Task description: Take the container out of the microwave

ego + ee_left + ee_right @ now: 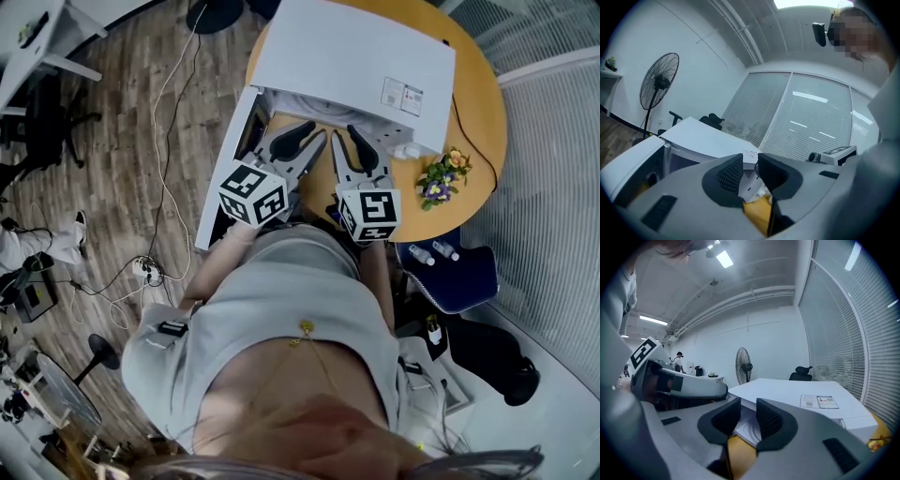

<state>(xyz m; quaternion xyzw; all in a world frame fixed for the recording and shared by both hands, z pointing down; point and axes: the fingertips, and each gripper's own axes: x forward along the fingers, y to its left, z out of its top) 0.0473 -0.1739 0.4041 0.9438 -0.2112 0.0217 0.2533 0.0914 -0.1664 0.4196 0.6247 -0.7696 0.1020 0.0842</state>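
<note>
A white microwave [347, 56] stands on the round yellow table [473, 89], its door [230, 159] swung open to the left. Both grippers point into its mouth side by side. A pale container [314, 105] shows just under the microwave's top edge. It appears beyond the jaws in the left gripper view [752, 187] and the right gripper view [747, 430]. My left gripper [305, 141] and right gripper [349, 141] each stand with a narrow gap, and nothing is pressed between the pads. How near the tips are to the container is hard to tell.
A small bunch of flowers [441, 176] sits on the table right of the microwave, with a black cord behind it. A blue chair [450, 277] with two bottles stands at the right. Cables and a power strip [145, 270] lie on the wooden floor at the left.
</note>
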